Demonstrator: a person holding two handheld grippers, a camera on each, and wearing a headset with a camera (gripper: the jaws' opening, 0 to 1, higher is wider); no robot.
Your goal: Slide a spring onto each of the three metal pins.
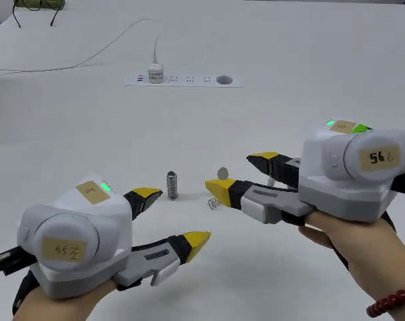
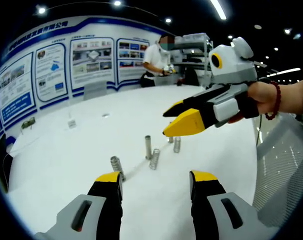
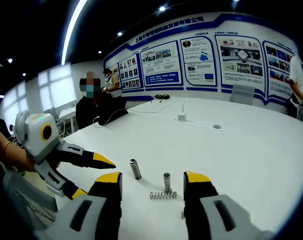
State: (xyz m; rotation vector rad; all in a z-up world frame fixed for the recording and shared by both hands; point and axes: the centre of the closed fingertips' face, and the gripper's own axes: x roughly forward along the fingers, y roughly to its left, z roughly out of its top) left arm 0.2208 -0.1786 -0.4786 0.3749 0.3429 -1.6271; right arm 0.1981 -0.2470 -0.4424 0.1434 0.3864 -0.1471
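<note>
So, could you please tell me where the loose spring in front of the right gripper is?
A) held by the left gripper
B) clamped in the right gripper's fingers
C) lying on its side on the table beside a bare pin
C: the right gripper view shows the spring lying flat on the table beside the bare pin, ahead of the right gripper, whose fingers are open and empty.

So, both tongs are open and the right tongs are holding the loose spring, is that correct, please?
Not quite. Both the left tongs and the right tongs are open, but the right holds nothing: the loose spring lies on the table by its tips, as the right gripper view shows.
</note>
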